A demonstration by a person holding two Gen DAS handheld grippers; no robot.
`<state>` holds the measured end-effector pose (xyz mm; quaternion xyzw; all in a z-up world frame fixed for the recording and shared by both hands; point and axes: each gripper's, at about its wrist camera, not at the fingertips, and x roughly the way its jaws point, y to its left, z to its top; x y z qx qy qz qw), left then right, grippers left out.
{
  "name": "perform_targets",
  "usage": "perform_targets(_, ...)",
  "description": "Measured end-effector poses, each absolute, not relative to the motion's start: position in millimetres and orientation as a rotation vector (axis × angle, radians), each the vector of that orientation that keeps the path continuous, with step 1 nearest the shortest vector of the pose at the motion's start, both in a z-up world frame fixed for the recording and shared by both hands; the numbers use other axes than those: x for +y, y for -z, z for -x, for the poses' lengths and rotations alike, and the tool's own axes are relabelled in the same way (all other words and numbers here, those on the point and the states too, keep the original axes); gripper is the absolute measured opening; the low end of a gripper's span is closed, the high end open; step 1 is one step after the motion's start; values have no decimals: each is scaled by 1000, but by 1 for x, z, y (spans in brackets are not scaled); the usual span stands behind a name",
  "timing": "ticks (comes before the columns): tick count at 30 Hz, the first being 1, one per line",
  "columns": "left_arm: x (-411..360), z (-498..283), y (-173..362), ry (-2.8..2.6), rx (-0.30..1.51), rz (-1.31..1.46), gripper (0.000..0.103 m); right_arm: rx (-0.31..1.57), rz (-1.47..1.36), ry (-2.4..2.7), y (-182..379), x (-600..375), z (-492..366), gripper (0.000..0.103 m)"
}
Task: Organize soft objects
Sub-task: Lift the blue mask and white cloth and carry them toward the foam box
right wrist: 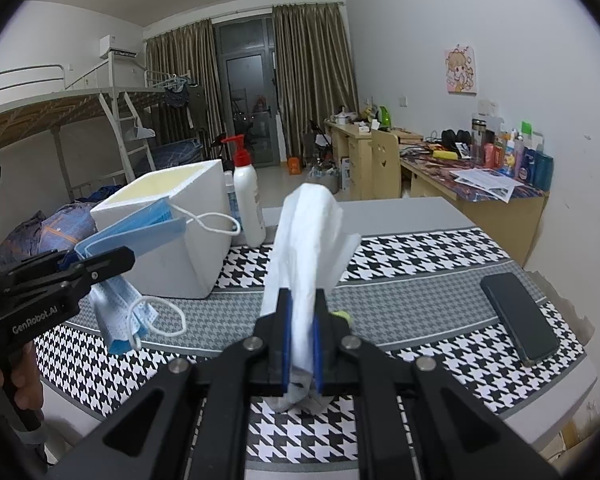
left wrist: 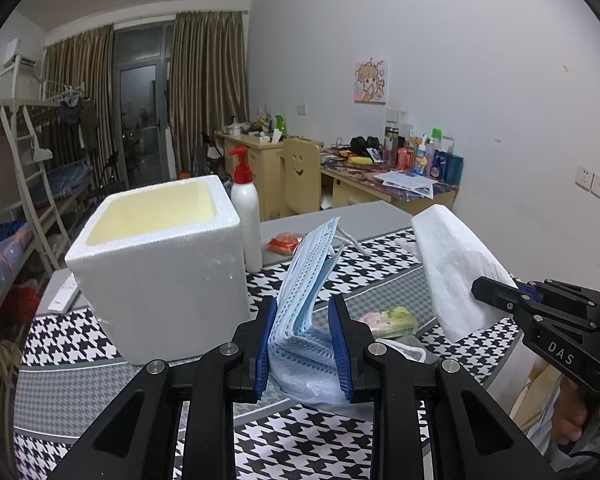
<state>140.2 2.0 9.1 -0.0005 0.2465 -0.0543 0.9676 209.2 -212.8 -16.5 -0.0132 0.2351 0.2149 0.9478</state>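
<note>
My left fingers (left wrist: pixel 305 344) clench a stack of blue face masks (left wrist: pixel 308 280) beside the foam box (left wrist: pixel 160 264). My right fingers (right wrist: pixel 300 344) pinch a folded white tissue (right wrist: pixel 304 240) above the worktop (right wrist: pixel 420 280).

Left gripper (left wrist: pixel 305 322) jaws clamped, tilted slightly downward; right gripper (right wrist: pixel 302 320) jaws pinched tight, same tilt.

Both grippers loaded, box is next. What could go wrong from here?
1. The masks sit as a loose stack between the left gripper fingers; some may slip out.
2. Ear loops dangle and may snag the box rim.
3. The bottle stands against the box and could tip.
</note>
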Motion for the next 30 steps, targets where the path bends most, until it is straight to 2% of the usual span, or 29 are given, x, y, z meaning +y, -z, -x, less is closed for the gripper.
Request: perform_targets(30, 11, -158, -43, 106, 447, -1, 28, 410, 51, -483, -16, -189, -222, 12)
